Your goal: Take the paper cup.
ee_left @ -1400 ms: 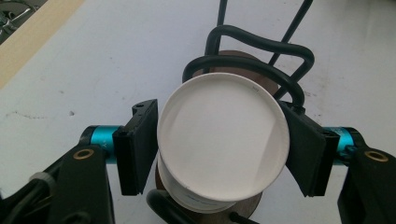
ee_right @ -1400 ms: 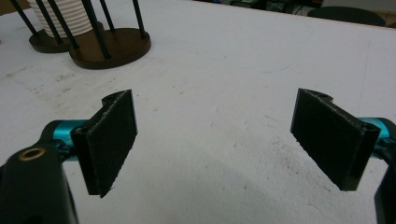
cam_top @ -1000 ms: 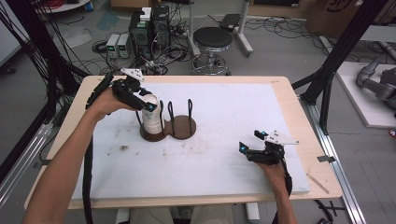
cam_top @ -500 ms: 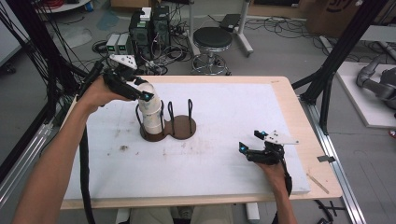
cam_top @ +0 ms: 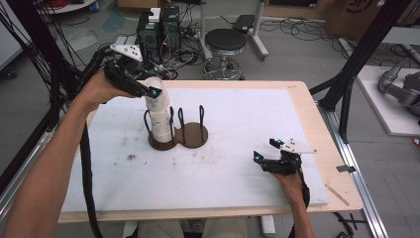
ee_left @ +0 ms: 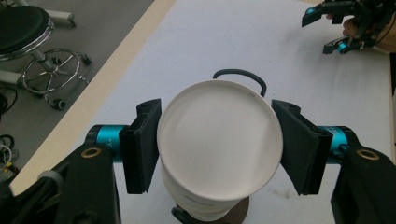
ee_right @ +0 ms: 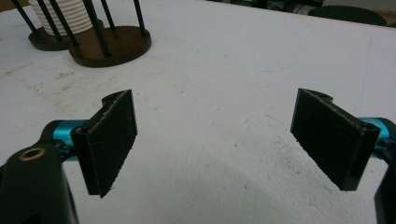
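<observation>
My left gripper [cam_top: 155,94] is shut on a white paper cup [cam_top: 158,103], its black pads [ee_left: 142,144] pressing both sides of the cup [ee_left: 219,149]. The cup hangs slightly tilted just over a stack of white cups [cam_top: 161,128]. That stack stands between black upright rods on the left disc of a brown double holder [cam_top: 194,137]. Whether the held cup is free of the stack I cannot tell. My right gripper [cam_top: 265,150] rests low at the table's right front, open, with bare table between its pads [ee_right: 215,140]. The stack [ee_right: 65,16] and holder [ee_right: 114,46] lie far off from it.
A white mat [cam_top: 237,114] covers the wooden table [cam_top: 307,114]. The holder's right disc carries no cups. Past the far edge stand a black stool [cam_top: 225,42] and computer gear [cam_top: 158,27]. A black frame leg [cam_top: 346,84] rises at the right. My right gripper [ee_left: 318,32] appears far across the mat.
My left hand has risen and drawn back toward the far left, lifting the top cup up from the stack. The right hand has stayed where it was.
</observation>
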